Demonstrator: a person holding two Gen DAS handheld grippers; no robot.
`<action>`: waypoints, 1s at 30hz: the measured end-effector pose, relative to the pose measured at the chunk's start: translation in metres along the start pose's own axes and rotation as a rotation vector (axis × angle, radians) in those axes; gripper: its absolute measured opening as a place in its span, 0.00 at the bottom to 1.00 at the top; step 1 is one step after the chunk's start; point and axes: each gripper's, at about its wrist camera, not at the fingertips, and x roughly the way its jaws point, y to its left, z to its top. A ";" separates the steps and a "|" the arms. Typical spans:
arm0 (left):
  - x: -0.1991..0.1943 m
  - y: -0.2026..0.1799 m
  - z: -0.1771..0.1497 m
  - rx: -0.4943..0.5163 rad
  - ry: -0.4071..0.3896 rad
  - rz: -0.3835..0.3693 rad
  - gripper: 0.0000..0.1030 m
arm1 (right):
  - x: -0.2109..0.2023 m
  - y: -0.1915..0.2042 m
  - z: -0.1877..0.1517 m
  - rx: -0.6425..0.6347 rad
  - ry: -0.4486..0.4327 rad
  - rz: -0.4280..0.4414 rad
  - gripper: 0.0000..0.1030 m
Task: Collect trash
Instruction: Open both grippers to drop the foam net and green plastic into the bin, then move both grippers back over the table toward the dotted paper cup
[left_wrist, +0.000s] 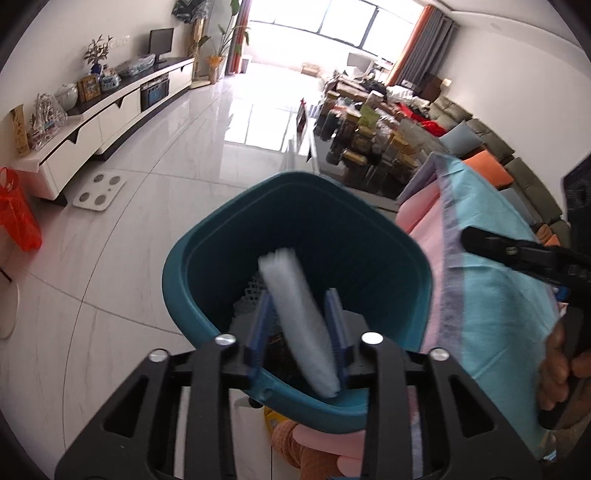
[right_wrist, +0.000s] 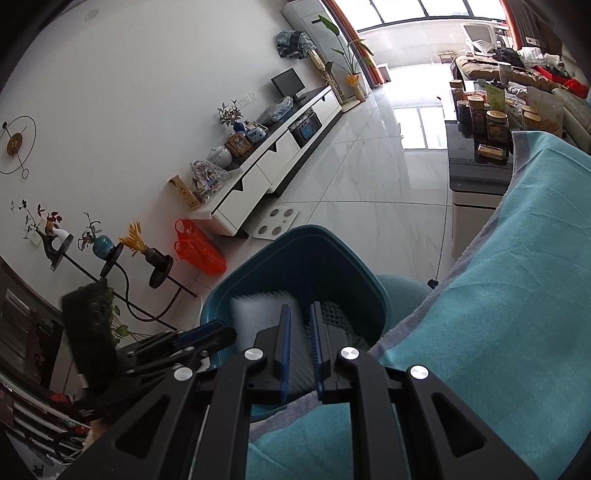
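A teal trash bin stands on the floor beside a table; it also shows in the right wrist view. My left gripper is over the bin's mouth, its blue fingers apart, with a blurred white pleated paper piece between them, loose and tilted. That white piece shows inside the bin in the right wrist view. My right gripper hangs over the bin's near rim, jaws slightly apart and empty. Dark mesh-like trash lies in the bin.
A table with a turquoise cloth lies right of the bin. A white floor scale, an orange plastic bag and a long TV cabinet stand on the left. A coffee table crowded with jars stands ahead.
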 end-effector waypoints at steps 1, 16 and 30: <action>0.004 0.001 0.000 -0.001 0.005 0.007 0.33 | -0.002 0.000 -0.001 -0.002 -0.002 -0.002 0.10; -0.050 -0.045 -0.007 0.133 -0.145 -0.013 0.56 | -0.060 -0.010 -0.014 -0.002 -0.084 0.020 0.33; -0.093 -0.167 -0.047 0.358 -0.191 -0.311 0.66 | -0.179 -0.037 -0.055 -0.006 -0.248 -0.094 0.51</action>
